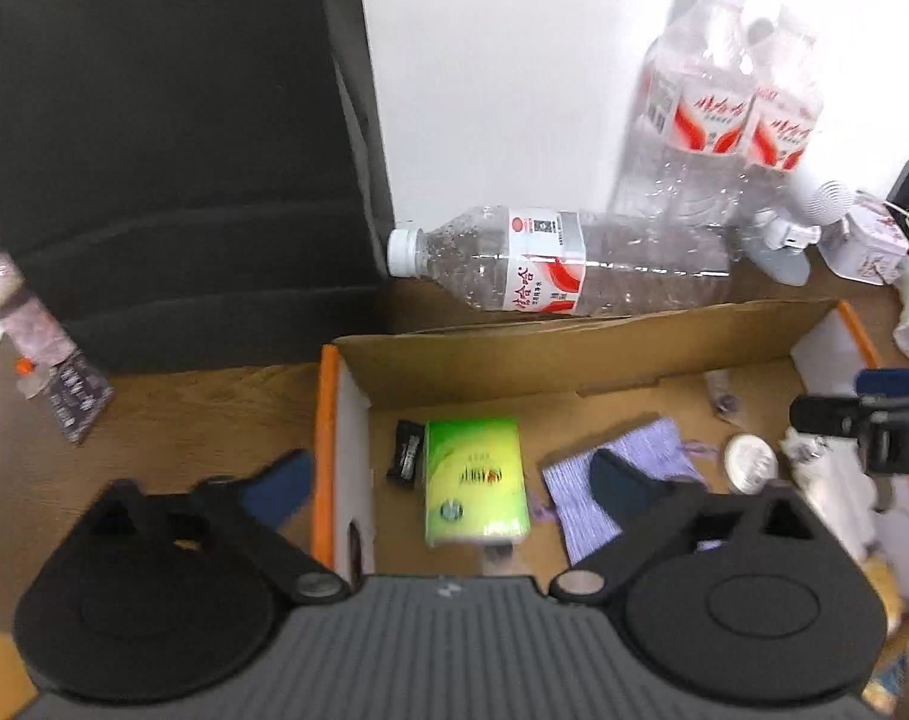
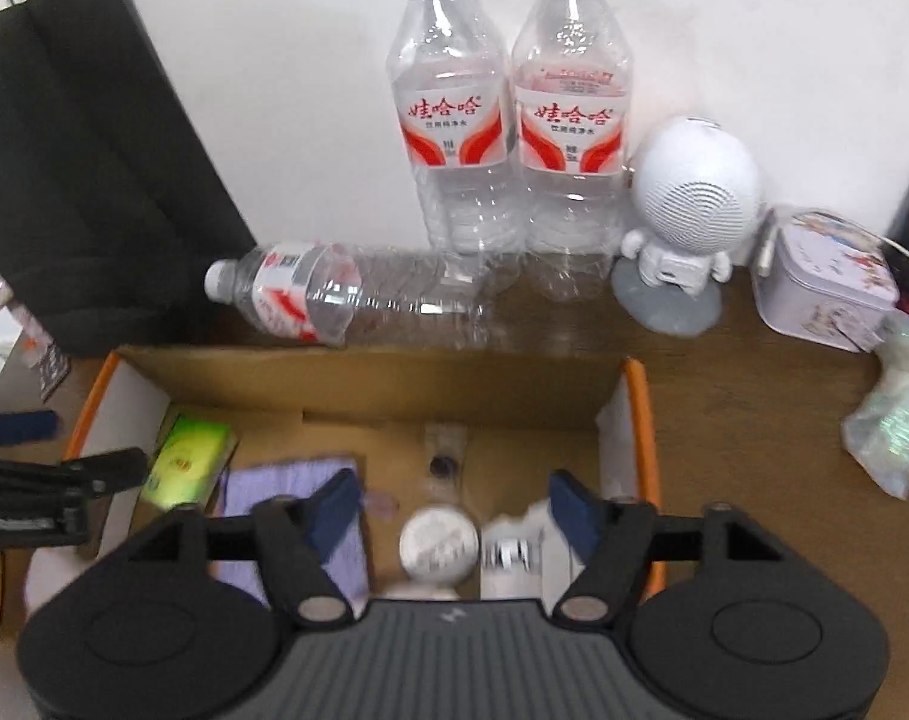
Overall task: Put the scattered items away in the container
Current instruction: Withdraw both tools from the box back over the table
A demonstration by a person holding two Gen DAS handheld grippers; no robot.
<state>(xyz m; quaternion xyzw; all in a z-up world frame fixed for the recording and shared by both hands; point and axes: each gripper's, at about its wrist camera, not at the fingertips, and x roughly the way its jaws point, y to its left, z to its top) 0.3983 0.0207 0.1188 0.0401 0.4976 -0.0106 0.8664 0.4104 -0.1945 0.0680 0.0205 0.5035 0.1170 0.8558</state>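
- Blue pads sit on the black fingers of our left hand-held gripper (image 1: 454, 486); the fingers are spread wide and hold nothing, one finger outside the left wall of the box and one above its inside.
- Our right hand-held gripper (image 2: 451, 510) is spread too and empty; it hangs over the right half of the box, with a round silver tin (image 2: 438, 543) between its fingers but lower, on the box floor.
- The container is a cardboard box (image 1: 328, 420) with orange rims, standing open on the brown tabletop (image 2: 754, 420).
- Inside it we already see a green tissue pack (image 1: 475, 480), a small black packet (image 1: 407, 451) just beside that pack, a lilac cloth (image 1: 634, 480), a small clear sachet (image 2: 445, 456) near the back wall, and a white item (image 2: 514, 546) at the right side that is too blurred to name.
- Behind the box a clear water bottle (image 2: 334, 294) lies on its side, close to the back wall of the box; two more bottles (image 2: 508, 120) stand upright against the white wall.
- Further right stand a white astronaut figure (image 2: 682, 210) and a lilac tin box (image 2: 826, 288), and a crumpled plastic bag (image 2: 892, 420) lies well apart from the box.
- At the far left a dark patterned packet (image 1: 73, 396) lies on the tabletop.
- We judge the task as well advanced but not finished: the small things are in, while the lying bottle, the bag and the left packet seem to remain.
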